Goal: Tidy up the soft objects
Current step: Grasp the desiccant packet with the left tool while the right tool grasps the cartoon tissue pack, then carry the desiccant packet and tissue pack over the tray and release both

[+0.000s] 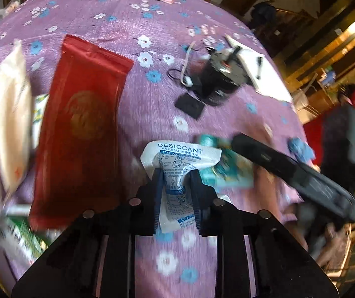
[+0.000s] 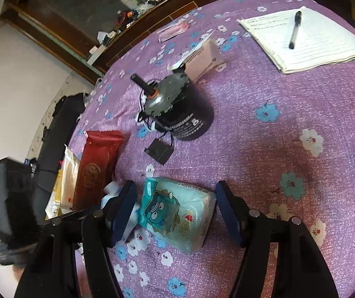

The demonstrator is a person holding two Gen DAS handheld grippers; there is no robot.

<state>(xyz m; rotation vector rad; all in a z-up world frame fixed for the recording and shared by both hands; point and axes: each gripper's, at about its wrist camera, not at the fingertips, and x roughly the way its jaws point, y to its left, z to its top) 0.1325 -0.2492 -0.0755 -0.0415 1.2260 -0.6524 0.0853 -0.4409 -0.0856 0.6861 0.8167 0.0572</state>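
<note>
On purple floral cloth [image 2: 264,149]: one crinkled white desiccant sachet [image 1: 177,159], pinched in left gripper [image 1: 176,181]; one soft teal tissue pack [image 2: 177,213] between right gripper's [image 2: 177,211] parted jaws, untouched; one glossy red pouch [image 1: 83,129].

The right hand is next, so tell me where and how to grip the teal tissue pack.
Grip the teal tissue pack across its narrow width, on its two long side faces, coming down from above. It lies flat on the purple tablecloth, already between the open fingers of the right gripper. Its soft body should squash a little, so a mid-length pinch looks most secure.
</note>
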